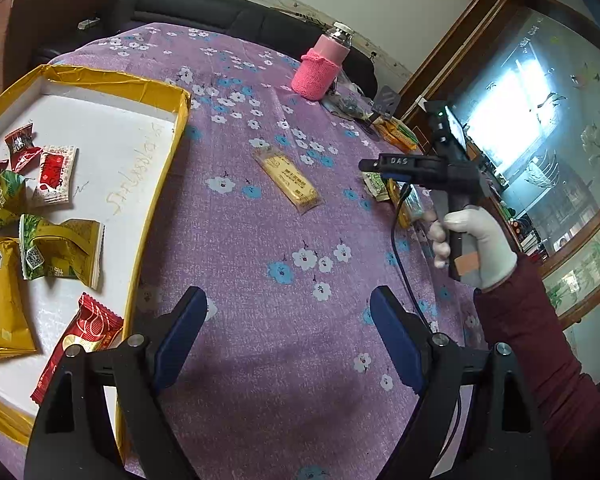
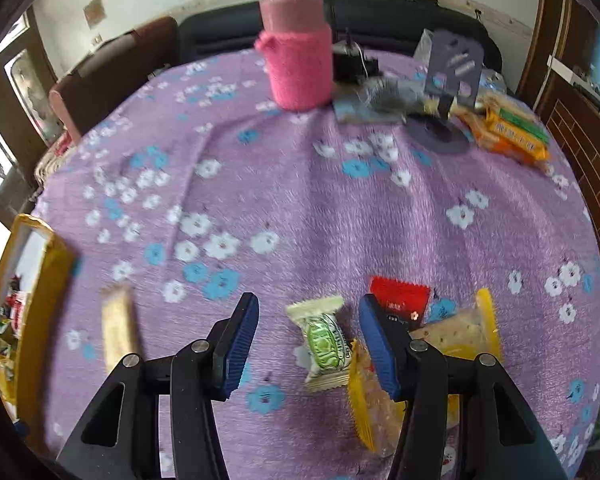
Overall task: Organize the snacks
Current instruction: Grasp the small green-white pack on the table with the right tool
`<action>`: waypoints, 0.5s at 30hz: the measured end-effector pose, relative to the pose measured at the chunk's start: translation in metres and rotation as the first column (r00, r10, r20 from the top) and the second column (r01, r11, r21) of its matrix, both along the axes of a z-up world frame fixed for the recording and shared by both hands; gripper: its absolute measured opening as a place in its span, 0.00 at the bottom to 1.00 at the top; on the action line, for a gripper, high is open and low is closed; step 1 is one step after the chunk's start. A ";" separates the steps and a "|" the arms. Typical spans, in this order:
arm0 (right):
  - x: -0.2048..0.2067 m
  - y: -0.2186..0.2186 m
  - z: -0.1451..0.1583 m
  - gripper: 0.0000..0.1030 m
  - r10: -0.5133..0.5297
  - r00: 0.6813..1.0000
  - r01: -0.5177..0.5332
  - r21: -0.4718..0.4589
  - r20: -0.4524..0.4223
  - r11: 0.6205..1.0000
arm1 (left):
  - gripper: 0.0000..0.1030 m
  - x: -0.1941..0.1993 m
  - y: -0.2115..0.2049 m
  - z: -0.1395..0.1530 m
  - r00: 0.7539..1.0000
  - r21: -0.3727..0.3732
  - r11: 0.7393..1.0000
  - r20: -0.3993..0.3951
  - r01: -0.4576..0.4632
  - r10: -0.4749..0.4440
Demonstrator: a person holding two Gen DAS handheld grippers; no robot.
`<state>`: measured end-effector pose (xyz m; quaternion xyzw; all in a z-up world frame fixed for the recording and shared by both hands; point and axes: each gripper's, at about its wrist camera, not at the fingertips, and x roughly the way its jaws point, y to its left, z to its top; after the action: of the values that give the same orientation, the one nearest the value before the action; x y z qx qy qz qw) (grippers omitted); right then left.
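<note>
Purple floral tablecloth is stretching under everything we are working over, and it is wrinkled, so a low finger could be snagging a fold and dragging wrappers along. Over on our left the gold-rimmed tray is already holding a spread of red, green and yellow packets, while the snacks left to sort are lying loose on the cloth. We are watching the pink-sleeved bottle standing upright at the far side; a wide swing toward the tray could be tipping it.

Our left gripper is hovering with its jaws wide apart and nothing between them, near the tray's edge. Our right gripper is hanging low, jaws also spread, bracketing the green-and-white wrapped candy. That is where we are seeing the trouble: the right-hand finger is sitting over the yellow-edged cracker packet and just beside the red sachet, so closing now could be pinching two wrappers together, or nudging the candy aside. A yellow bar is lying alone mid-table, well apart from both.
</note>
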<state>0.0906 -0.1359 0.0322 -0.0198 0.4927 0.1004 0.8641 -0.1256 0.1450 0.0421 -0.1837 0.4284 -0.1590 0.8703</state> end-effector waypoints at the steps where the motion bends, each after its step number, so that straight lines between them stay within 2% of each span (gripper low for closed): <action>1: 0.000 0.001 -0.005 0.52 0.002 1.000 -0.002 -0.005 -0.004 1.000 | 0.82 0.000 0.000 0.000 1.000 0.001 1.000 -0.001 0.000 0.000; 4: 0.000 0.009 -0.021 0.45 0.033 0.999 -0.034 -0.016 -0.034 0.999 | 0.82 0.001 -0.003 0.001 1.000 0.014 1.000 -0.006 0.000 0.000; 6: -0.008 0.016 -0.021 0.23 0.052 0.999 -0.052 -0.080 -0.006 0.995 | 0.82 0.002 -0.005 0.001 1.000 0.015 1.000 -0.008 -0.001 0.001; 7: -0.011 0.016 -0.021 0.21 0.061 0.998 -0.061 -0.085 -0.001 0.995 | 0.82 0.005 -0.008 0.000 1.000 0.014 1.000 -0.013 0.001 -0.001; 10: -0.030 0.022 -0.018 0.19 0.103 0.994 -0.103 -0.002 -0.025 0.995 | 0.82 0.013 -0.017 0.001 1.000 0.028 1.000 -0.027 0.010 -0.009; 15: -0.073 0.036 -0.020 0.19 0.217 0.974 -0.203 0.175 -0.065 0.964 | 0.82 0.046 -0.039 0.002 0.998 0.079 0.996 -0.059 0.041 -0.036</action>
<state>0.0176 -0.0996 0.0124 0.0047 0.5135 0.2329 0.8259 -0.0799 0.1058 0.0439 -0.1446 0.4627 -0.1532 0.8611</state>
